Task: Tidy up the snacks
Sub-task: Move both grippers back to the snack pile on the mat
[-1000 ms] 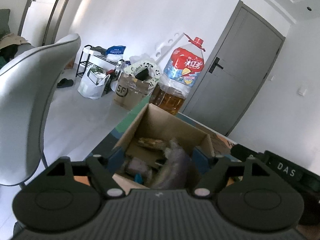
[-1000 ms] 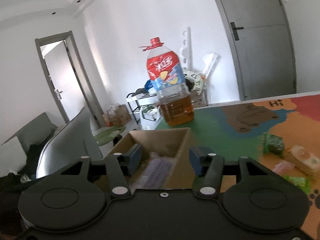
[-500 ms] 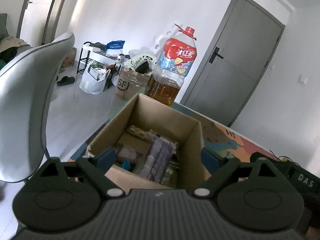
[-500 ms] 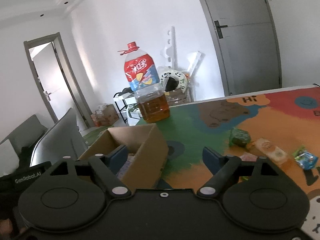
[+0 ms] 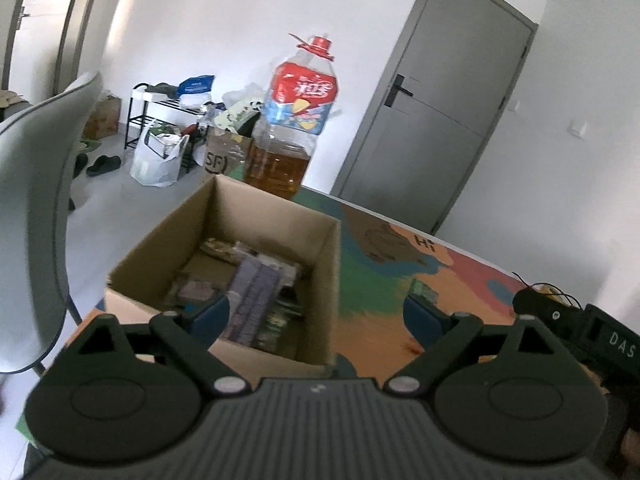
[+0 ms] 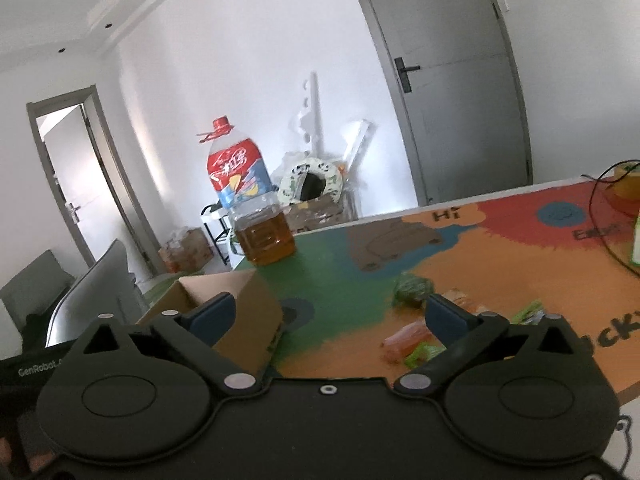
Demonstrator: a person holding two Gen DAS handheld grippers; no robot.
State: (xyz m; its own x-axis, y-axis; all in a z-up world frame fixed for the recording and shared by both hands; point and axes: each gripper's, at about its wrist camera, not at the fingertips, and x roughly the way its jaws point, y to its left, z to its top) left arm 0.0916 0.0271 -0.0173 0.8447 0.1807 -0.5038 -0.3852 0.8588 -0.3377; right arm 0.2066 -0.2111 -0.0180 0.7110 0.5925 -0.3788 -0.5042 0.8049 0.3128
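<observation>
The left gripper point(image 5: 316, 314) has its fingers point(image 5: 210, 316) spread wide and holds nothing. Its left finger hangs over the near edge of the cardboard box point(image 5: 332, 272), while the right finger sits beyond the box's right wall, above the colourful mat. Inside the box lie several snack packets point(image 5: 254, 292), a purple one uppermost.

The right gripper point(image 6: 334, 314) is likewise wide apart and empty. Between and past its fingers point(image 6: 444, 314), loose snacks point(image 6: 412, 334) lie scattered on the orange part of the bench point(image 6: 500, 256), with a green packet point(image 6: 412, 288) further off. The box stands to its left, just behind the left finger. A large oil bottle point(image 6: 250, 208) stands at the far bench edge beyond the box.
</observation>
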